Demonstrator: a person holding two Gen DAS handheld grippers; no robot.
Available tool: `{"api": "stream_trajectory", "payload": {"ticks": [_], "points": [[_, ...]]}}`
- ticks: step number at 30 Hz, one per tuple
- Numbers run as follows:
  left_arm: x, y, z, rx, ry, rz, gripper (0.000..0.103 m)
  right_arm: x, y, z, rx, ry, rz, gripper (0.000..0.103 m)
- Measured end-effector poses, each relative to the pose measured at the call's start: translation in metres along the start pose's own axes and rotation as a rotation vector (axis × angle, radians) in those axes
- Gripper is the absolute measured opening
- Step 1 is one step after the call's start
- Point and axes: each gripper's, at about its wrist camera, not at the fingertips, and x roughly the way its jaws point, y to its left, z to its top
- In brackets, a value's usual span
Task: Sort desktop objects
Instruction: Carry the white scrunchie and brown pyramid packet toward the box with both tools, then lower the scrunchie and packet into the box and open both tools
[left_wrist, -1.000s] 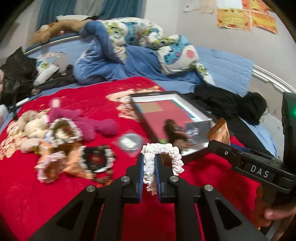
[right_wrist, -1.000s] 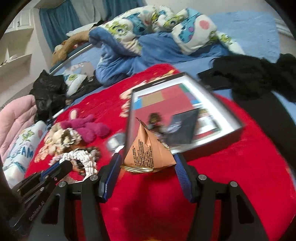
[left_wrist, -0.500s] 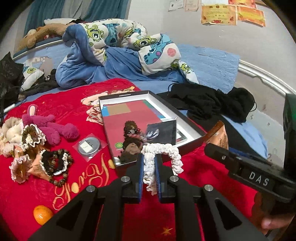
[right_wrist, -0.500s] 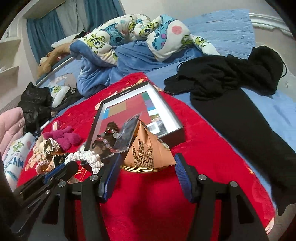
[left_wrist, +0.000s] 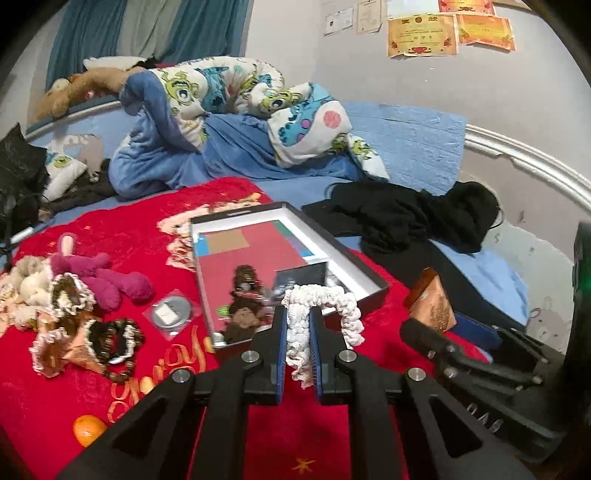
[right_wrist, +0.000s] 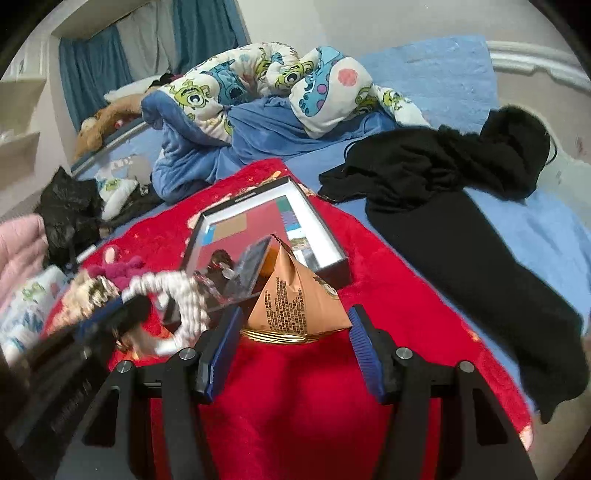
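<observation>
Scrunchie first: the white ruffled fabric scrunchie (left_wrist: 325, 306) hangs pinched in your left claw (left_wrist: 297, 332), jaws drawn together on one side of the loop, the rest drooping free over the near end of the shallow black box with white inner walls (left_wrist: 365, 273). It looks soft, light and floppy; it should not slip, but it will swing and may snag on the box rim, so a grip on one bunched stretch, as you have, seems right.

Your right claw (right_wrist: 295, 328) is clamped on the orange-brown pyramid-shaped foil packet (right_wrist: 295, 299), one pad at each lower corner, jaws about half spread. That packet looks light and crinkly, probably crushable, so judge the squeeze gently and hold it by the base seam.

Both claws hover just short of the box, which already holds dark bead bracelets (left_wrist: 243, 295) and a dark card (left_wrist: 301, 273). I judge both items are headed into it.

Everything sits on a red plush blanket (left_wrist: 55, 369) spread over a bed, soft and uneven, so the box may tip under pressure. Left of it lie a magenta plush toy (left_wrist: 110, 277), a round silver tin in a clear bag (left_wrist: 171, 312) and an orange (left_wrist: 88, 428). Black clothing (right_wrist: 461, 221) lies to the right, a cartoon-print quilt (left_wrist: 229, 92) behind.
</observation>
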Motion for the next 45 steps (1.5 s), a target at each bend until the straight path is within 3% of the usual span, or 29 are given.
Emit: {"api": "stream_trajectory", "payload": {"ticks": [4,8,14,20,26,38,42,45], "points": [[-0.001,-0.005,-0.001,0.044,-0.028,0.022,0.012,-0.006,-0.003,0.006,0.010,-0.019,-0.008,0.057],[0.007,-0.002,-0.003,0.015,-0.001,0.013,0.012,-0.004,-0.003,0.013,0.037,-0.060,0.011,0.057],[0.015,0.000,-0.004,0.006,0.015,0.018,0.012,0.011,-0.008,0.016,0.064,-0.055,0.034,0.057],[0.016,0.003,0.005,0.014,-0.019,0.041,0.012,0.022,-0.011,0.016,0.036,-0.039,0.024,0.057],[0.020,0.016,0.021,0.006,-0.068,0.077,0.012,0.035,-0.017,0.021,0.087,-0.039,0.049,0.057],[0.061,0.035,0.031,-0.023,-0.001,0.050,0.012,0.077,0.000,0.035,0.076,-0.012,0.079,0.057],[0.076,0.034,0.037,0.008,-0.005,0.076,0.012,0.096,0.000,0.041,0.106,-0.002,0.100,0.057],[0.089,0.043,0.044,-0.028,0.009,0.055,0.012,0.108,0.003,0.046,0.111,-0.002,0.097,0.057]]}}
